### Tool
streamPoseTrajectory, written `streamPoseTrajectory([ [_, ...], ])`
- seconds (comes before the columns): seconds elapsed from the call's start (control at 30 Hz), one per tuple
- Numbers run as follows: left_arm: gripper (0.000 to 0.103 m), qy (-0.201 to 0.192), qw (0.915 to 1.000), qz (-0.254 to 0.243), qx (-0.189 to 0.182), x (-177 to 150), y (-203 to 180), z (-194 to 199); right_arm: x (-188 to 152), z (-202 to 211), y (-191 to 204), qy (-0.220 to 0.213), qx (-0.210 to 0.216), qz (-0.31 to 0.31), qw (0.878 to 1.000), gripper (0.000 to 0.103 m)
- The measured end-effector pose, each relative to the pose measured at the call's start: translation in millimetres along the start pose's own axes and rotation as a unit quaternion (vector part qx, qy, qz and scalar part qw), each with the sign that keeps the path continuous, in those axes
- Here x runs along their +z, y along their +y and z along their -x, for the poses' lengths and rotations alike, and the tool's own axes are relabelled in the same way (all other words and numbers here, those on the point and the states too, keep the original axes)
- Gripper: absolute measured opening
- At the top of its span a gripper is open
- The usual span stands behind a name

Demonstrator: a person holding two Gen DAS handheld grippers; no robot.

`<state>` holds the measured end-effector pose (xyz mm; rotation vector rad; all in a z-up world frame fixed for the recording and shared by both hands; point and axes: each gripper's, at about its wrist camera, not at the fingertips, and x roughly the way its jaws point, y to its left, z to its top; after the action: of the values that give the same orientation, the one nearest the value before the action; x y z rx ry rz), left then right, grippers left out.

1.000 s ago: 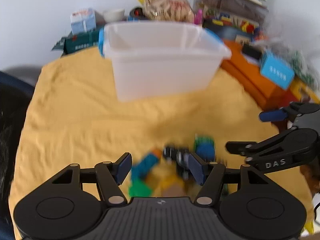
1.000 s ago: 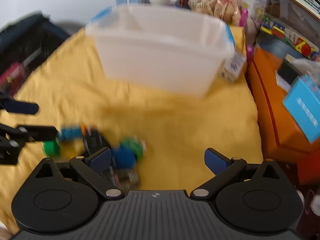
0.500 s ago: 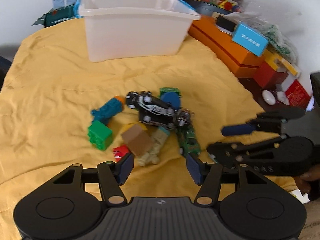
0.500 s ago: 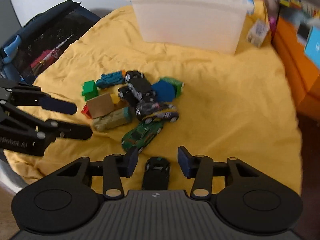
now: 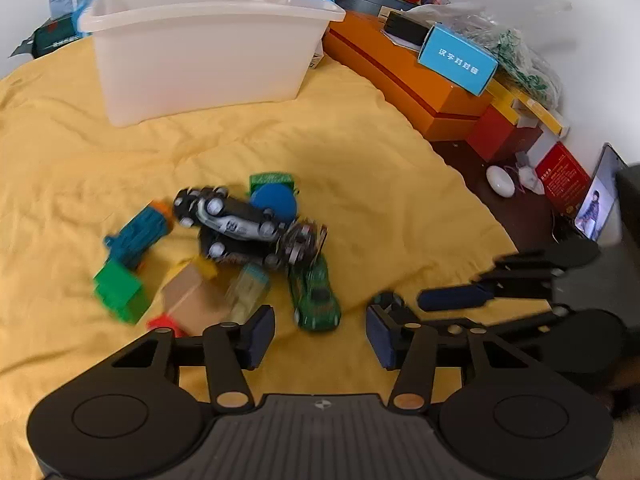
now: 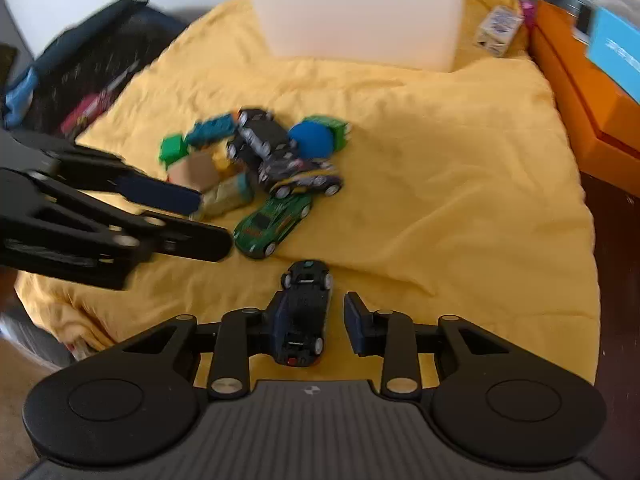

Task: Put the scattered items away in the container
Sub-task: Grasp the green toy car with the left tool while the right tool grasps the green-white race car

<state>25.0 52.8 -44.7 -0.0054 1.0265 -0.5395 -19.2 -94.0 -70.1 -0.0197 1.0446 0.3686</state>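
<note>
A yellow cloth [image 5: 360, 152] is seen covering the surface, with one white plastic container [image 5: 204, 40] standing upright at its far end; the interior of the container is not visible from either view. Stacked orange boxes [image 5: 404, 76] are placed beside the cloth on the right, with one blue box [image 5: 456, 60] resting on top.

A cluster of scattered toys is shown in the middle of the cloth, well apart from the container. Five toy cars are counted in the right wrist view: two black cars [image 6: 262, 138] piled together, one dark car with silver wheels [image 6: 306, 184] just beside them, one green car [image 6: 274, 220] at the near edge of the cluster, and one black car [image 6: 306, 312] lying apart, nearest the camera. Also counted are one blue disc [image 5: 274, 202] against a green block [image 5: 272, 180], one teal toy [image 5: 138, 236], one green brick [image 5: 120, 292], one tan block [image 5: 190, 294] and one pale, blurred toy [image 5: 248, 290].

The left tool [image 5: 320, 338] is shown spread open and empty, with the green car just ahead of its left finger. The right tool [image 6: 316, 322] is shown open, not yet closed; the lone black car lies between its fingers, close against the left pad, with a gap at the right pad.
</note>
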Motion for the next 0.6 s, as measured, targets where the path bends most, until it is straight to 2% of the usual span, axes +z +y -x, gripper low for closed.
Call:
streamPoseTrajectory([
  [0.07,0.042,0.010,0.9999,0.011,-0.001,5.8,1.8,-10.1,-1.6,0.2,-10.5,0.001,0.009,-0.028,1.000,0.031],
  [0.17,0.034,0.031,0.9990,0.027,-0.015,10.7,3.9,-26.6,-6.8,-6.6,-21.3,0.011,0.056,-0.066,0.996,0.028],
  [0.27,0.033,0.045,0.9987,0.022,0.000,12.1,3.9,-40.9,-8.1,-11.2,-18.2,0.013,0.076,-0.059,0.995,0.025],
  [0.37,0.032,0.041,0.9990,0.015,0.003,11.5,1.0,-40.0,-9.5,-14.2,-9.7,0.019,0.074,-0.035,0.996,0.021],
  [0.47,0.032,0.043,0.9989,0.018,0.001,7.0,2.6,-34.1,-9.6,-5.5,-3.8,0.007,0.048,-0.009,0.999,0.020],
  [0.6,0.031,0.051,0.9986,0.006,0.011,-4.7,-3.3,-14.4,-6.2,10.3,-4.5,-0.017,-0.040,0.050,0.998,0.020],
])
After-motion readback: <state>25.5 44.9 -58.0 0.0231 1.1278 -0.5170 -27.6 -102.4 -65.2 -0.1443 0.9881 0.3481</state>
